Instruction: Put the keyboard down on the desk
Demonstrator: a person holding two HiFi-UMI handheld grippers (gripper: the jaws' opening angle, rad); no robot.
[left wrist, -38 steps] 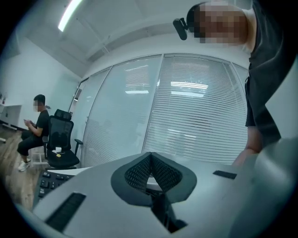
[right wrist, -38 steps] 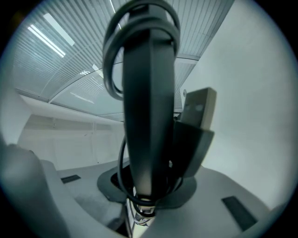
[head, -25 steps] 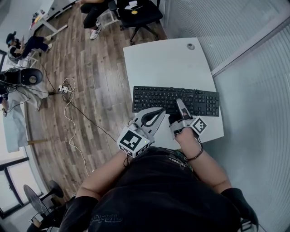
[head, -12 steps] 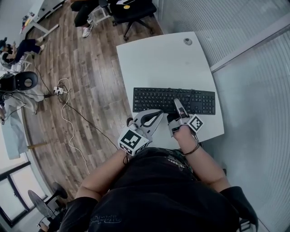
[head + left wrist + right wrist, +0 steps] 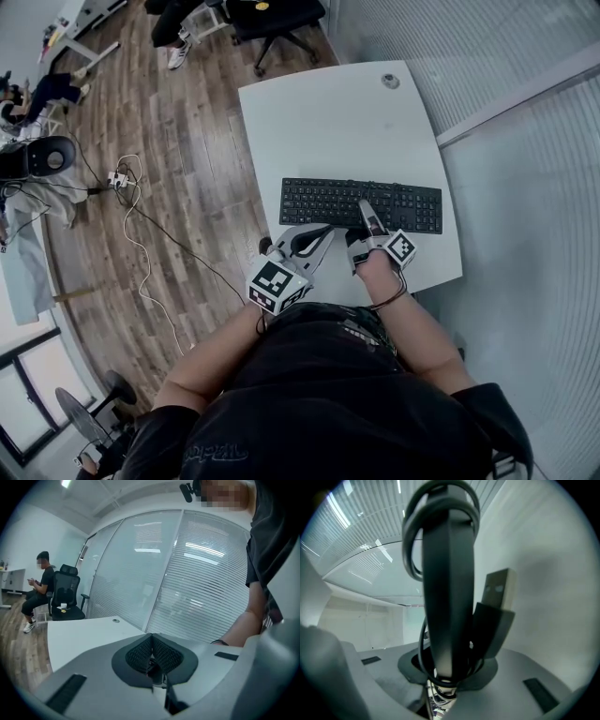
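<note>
The keyboard lies across the near half of the surface, parallel to its near edge. The right tongs sit over the keyboard's near edge, a coiled cable between them. The left tongs are just left, by the keyboard's near left corner. A chair stands beyond the far edge.

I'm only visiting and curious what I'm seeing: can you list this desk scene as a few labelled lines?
Desk: white, round-cornered
Keyboard: black, over the desk, near edge gripped by right tool
Cable: looped, caught in the same grip, plug sticking out
Left tool: shut, empty, beside the keyboard's near edge
</note>
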